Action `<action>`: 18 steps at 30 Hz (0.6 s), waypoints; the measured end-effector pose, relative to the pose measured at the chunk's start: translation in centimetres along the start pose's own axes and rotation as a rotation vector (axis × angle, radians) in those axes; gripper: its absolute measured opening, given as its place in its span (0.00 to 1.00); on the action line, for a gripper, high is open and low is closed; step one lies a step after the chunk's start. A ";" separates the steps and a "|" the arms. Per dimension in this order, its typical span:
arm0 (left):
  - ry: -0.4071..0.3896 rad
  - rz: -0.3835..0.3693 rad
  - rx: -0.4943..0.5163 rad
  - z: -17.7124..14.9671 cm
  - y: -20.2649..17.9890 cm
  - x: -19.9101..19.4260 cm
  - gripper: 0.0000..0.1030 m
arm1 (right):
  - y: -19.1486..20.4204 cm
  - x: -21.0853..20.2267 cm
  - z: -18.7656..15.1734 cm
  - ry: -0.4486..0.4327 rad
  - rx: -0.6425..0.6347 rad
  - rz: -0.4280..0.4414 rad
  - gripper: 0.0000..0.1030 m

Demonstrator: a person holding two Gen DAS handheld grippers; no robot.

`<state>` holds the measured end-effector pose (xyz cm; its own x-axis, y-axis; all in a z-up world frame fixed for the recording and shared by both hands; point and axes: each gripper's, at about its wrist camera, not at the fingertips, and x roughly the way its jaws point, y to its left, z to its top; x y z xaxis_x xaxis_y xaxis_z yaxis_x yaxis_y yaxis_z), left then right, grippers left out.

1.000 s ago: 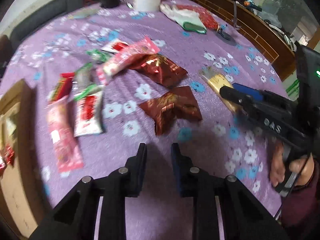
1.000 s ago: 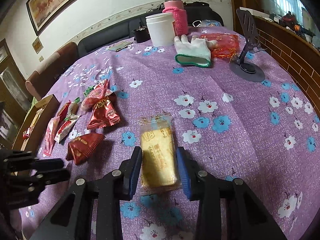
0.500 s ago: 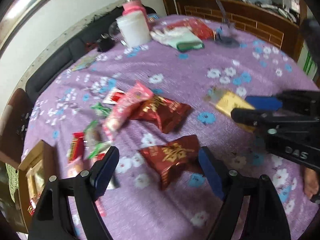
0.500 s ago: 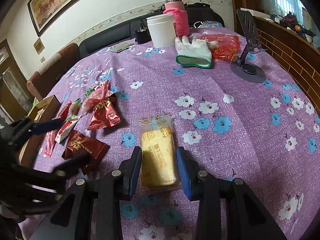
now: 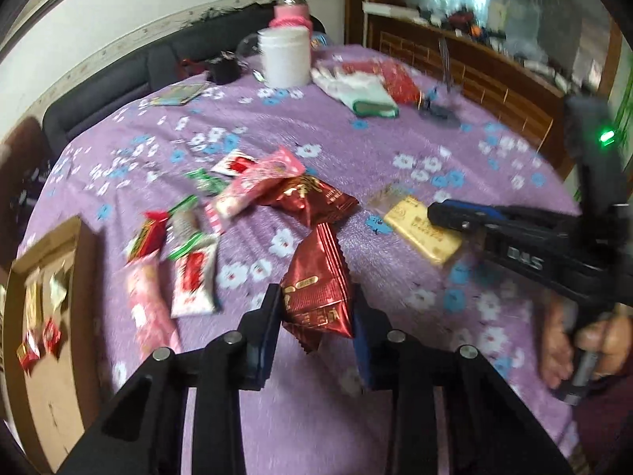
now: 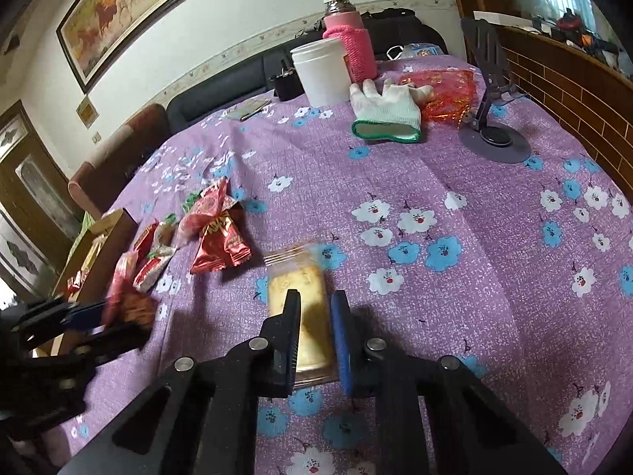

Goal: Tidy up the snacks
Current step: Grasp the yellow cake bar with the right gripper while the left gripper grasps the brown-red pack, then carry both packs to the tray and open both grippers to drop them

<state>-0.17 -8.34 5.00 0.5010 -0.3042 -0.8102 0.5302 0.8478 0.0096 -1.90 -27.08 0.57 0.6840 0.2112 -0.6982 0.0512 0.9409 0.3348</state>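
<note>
In the left wrist view the left gripper (image 5: 316, 316) is pinching a dark red snack packet (image 5: 318, 285) by its lower end, its jaws closing on the foil so that the packet is standing up off the purple floral bench (image 5: 356, 150), probably so it can be carried to the cardboard box (image 5: 47, 308) at the left edge, where a few small packets are already lying. The other snacks, among them a pink packet (image 5: 257, 186) and a second dark red packet (image 5: 312, 198), are lying in a loose heap between box and gripper. A second ago these jaws were pressed together over bare cloth with that packet lying flat ahead; half a second ago they were spread wide around it. In the right wrist view the right gripper (image 6: 314, 340) is pressed together on the near part of a yellow cake bar (image 6: 304, 301) in clear wrap, which is lying flat on the bench, seemingly being secured for its own lift. Earlier these jaws were standing apart on either side of the bar; now they have narrowed onto it, while the left gripper (image 6: 114, 320) at the left edge is holding the red packet (image 6: 134, 304) that was resting on the cloth before.
</note>
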 end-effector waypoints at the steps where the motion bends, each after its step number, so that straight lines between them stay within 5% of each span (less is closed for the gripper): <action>1: -0.012 -0.010 -0.018 -0.3 0.4 -0.8 0.31 | 0.0 -0.1 0.0 -0.004 0.006 0.004 0.16; 5: -0.055 -0.021 -0.060 -1.6 1.5 -3.7 0.31 | 0.8 -0.6 0.0 -0.038 -0.032 0.004 0.20; 7: -0.073 -0.022 -0.075 -2.3 1.8 -5.0 0.31 | 2.0 0.1 -0.4 -0.016 -0.089 -0.014 0.45; 8: -0.079 -0.026 -0.082 -2.5 2.1 -5.4 0.31 | 2.5 0.4 -0.5 -0.011 -0.120 -0.050 0.46; 18: -0.154 0.022 -0.184 -6.2 6.9 -11.4 0.31 | 4.2 1.3 -1.3 0.062 -0.222 -0.181 0.34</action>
<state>-6.43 3.68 10.66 0.6165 -0.3358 -0.7122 0.3919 0.9154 -0.0924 -1.76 -22.55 0.29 0.6321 0.0439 -0.7736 0.0032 0.9982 0.0593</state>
